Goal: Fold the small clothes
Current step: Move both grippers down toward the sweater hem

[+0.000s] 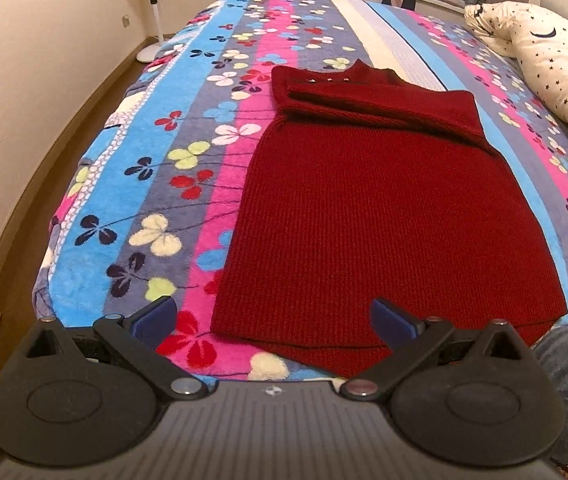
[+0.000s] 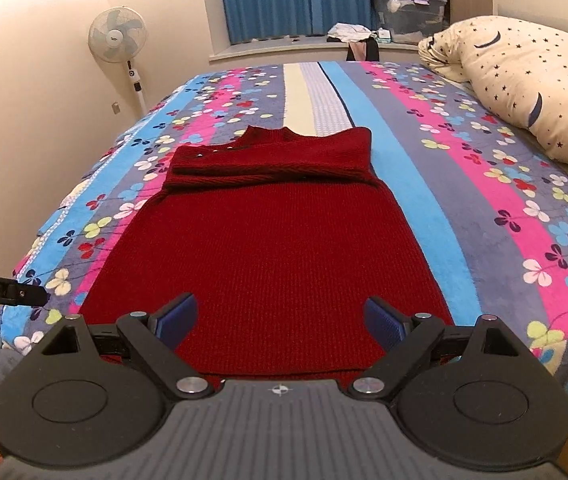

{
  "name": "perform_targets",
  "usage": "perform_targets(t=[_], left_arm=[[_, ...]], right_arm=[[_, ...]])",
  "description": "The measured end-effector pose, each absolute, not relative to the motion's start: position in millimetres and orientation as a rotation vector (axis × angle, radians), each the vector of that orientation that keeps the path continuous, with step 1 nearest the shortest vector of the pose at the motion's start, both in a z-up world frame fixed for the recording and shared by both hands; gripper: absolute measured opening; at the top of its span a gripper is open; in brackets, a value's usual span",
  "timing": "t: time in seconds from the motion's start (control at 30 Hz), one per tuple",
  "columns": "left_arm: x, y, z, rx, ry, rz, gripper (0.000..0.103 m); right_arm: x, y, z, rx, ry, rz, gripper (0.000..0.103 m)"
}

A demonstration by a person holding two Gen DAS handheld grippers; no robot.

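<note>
Red and knitted, the sweater (image 1: 384, 208) lies flat on the bed (image 1: 123, 200), with its neck at the far end and its bottom edge close to the two grippers. Both sleeves are folded across the chest, one on top of the other, so the sweater looks like a long block. Small shiny buttons (image 1: 330, 79) sit near the collar. The bed has a fuzzy blanket (image 2: 464, 200) with blue, pink and grey stripes and lots of little clover shapes on it. The left gripper (image 1: 273, 322) hangs over the near left corner of the sweater, and its fingers (image 1: 155, 316) are wide apart with nothing between them (the red corner and some blanket show in the gap). The right gripper (image 2: 279, 320) hangs over the near edge of the sweater too, and its fingers (image 2: 384, 320) are also wide apart and hold nothing. In the right wrist view, a bit of the left gripper pokes in from the left side. A cream pillow (image 2: 524, 88) with stars and moons lies on the right side of the bed. A white fan (image 2: 117, 40) stands by the wall, and blue curtains (image 2: 284, 0) hang at the window behind the bed.
</note>
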State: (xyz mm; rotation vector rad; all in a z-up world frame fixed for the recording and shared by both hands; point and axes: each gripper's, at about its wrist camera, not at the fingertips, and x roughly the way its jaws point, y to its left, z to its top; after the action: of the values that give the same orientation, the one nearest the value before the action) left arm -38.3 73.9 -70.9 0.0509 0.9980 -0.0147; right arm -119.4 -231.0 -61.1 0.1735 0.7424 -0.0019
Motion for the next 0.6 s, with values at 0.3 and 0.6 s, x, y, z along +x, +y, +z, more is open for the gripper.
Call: perform_targets(t=[0.3,0.6], left_arm=[[-18.2,69.0,-86.4,0.065,1.047,-0.015,0.103],[35.6,94.2,-142.5,0.042,1.105,-0.019,0.103]], right_arm=[[-100.5,-247.7,-73.3,0.206,0.799,-0.052,0.091],[-60.3,-299.8,-114.7,0.298,0.912,-0.077,0.091]])
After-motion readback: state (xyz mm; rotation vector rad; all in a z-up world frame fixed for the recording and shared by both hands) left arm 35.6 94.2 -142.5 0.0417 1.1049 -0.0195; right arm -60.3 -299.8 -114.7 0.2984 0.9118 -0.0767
